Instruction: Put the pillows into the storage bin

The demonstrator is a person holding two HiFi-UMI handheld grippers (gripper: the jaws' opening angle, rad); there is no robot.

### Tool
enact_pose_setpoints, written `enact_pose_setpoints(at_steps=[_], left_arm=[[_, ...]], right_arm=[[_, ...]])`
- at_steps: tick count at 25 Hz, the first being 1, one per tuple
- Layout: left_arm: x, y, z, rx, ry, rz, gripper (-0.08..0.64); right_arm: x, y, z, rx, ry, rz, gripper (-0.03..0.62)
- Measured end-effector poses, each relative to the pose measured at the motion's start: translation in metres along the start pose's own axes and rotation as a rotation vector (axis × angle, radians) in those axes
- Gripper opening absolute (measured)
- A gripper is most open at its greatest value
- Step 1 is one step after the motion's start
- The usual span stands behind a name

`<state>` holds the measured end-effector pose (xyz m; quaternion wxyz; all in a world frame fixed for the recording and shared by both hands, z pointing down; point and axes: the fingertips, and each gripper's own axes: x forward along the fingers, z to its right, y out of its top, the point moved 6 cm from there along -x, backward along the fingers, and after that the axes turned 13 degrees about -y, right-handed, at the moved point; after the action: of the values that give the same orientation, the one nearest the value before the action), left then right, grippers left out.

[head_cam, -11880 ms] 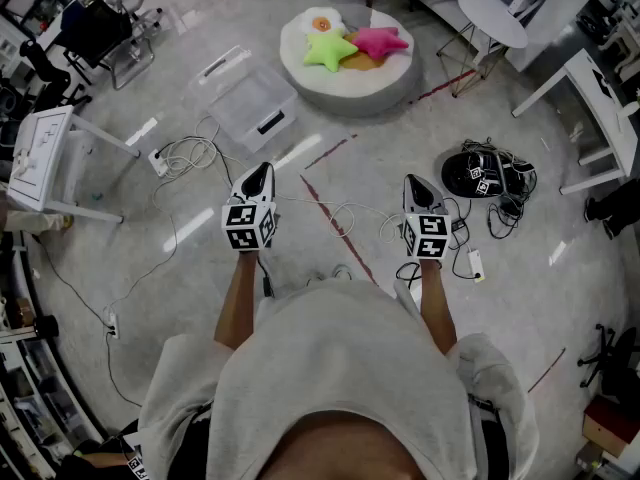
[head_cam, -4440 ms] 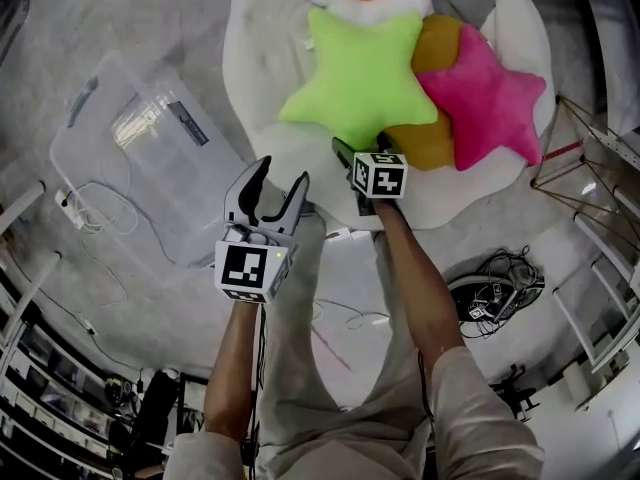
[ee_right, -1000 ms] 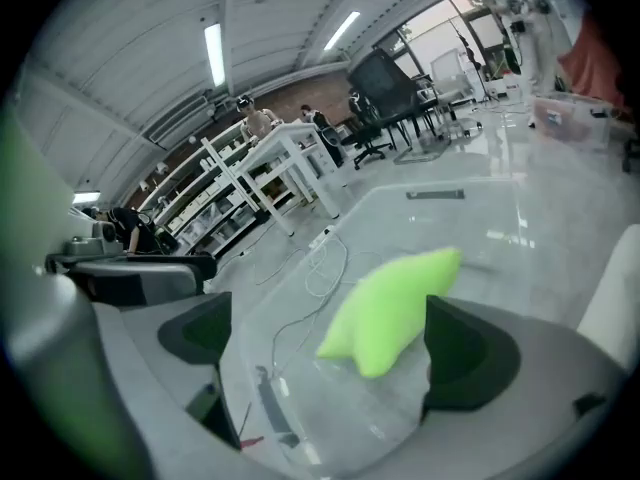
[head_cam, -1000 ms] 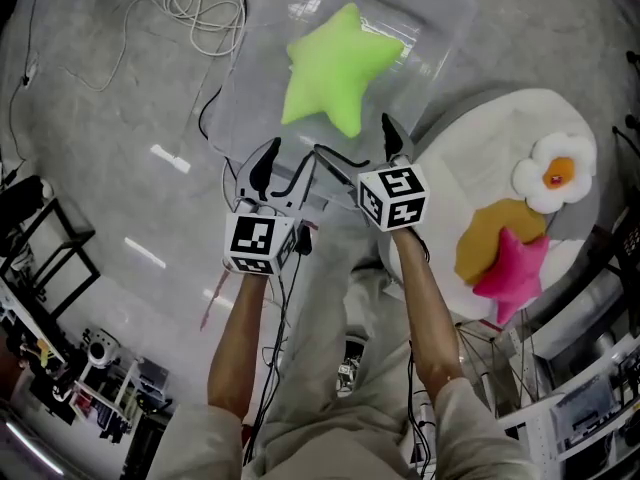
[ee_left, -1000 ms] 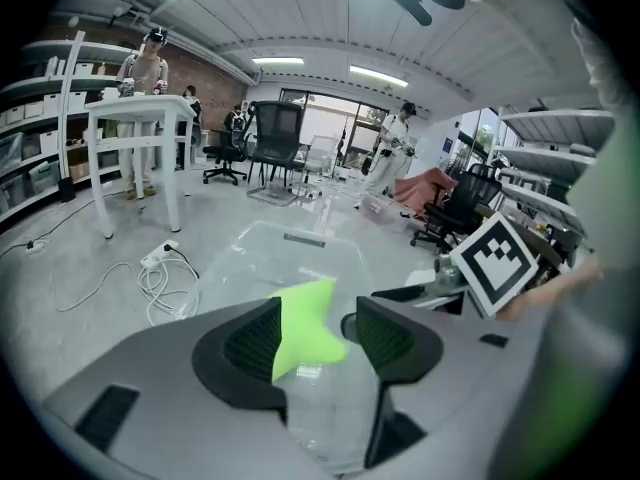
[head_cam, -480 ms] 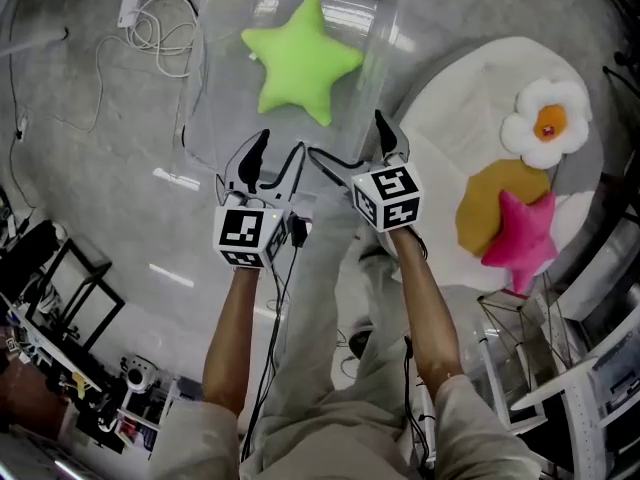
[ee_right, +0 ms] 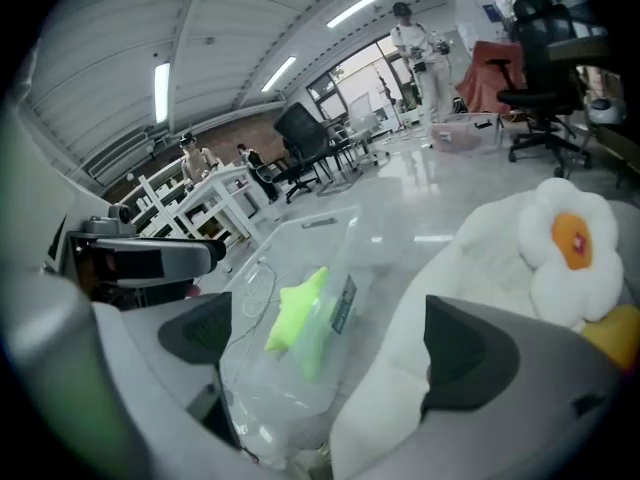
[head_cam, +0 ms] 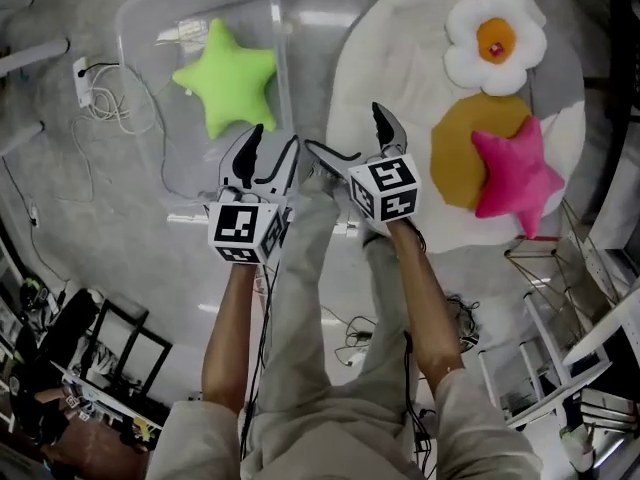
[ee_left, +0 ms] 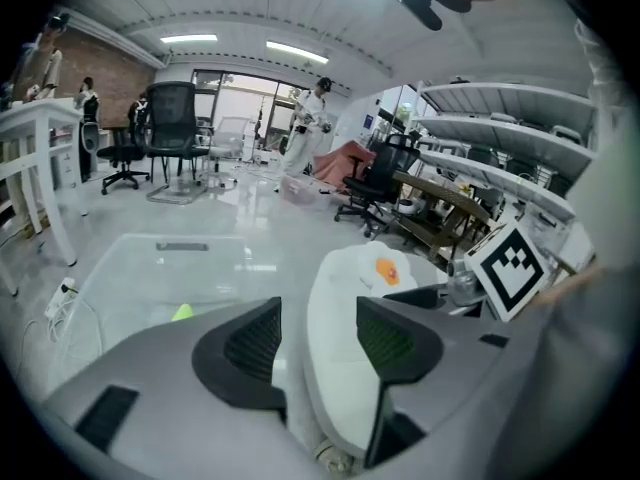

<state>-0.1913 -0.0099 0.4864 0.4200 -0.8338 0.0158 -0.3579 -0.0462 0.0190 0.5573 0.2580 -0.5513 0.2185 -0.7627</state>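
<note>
On the floor, a round white cushion (head_cam: 390,78), its near edge hidden behind both grippers. Just beside it on the left, the clear storage bin (head_cam: 160,28): see-through walls hard to trace, far end cut off by the frame. Inside the bin, 1 green star pillow (head_cam: 225,83). On the cushion, 3 pillows: pink star pillow (head_cam: 515,173) overlapping and partly covering an orange round pillow (head_cam: 455,153), with a white flower pillow (head_cam: 495,43) beyond. Left gripper (head_cam: 272,143) with jaws moderately apart, holding nothing. Right gripper (head_cam: 348,136) spread wide, likewise empty, aimed between bin and cushion.
</note>
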Motion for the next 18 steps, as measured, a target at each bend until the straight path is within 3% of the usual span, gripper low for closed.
enact_pose_setpoints(at_steps=[7,18], left_arm=[[0.069,0.003,0.091,0.084,-0.135,-0.069,0.233],[0.164,-0.009,0.251,0.244,-0.342,-0.193,0.233]], right_arm=[[-0.073,-0.035,0.105,0.121,-0.147,0.037,0.577],[-0.196,-0.133,0.242,0.358,-0.368,0.071,0.577]])
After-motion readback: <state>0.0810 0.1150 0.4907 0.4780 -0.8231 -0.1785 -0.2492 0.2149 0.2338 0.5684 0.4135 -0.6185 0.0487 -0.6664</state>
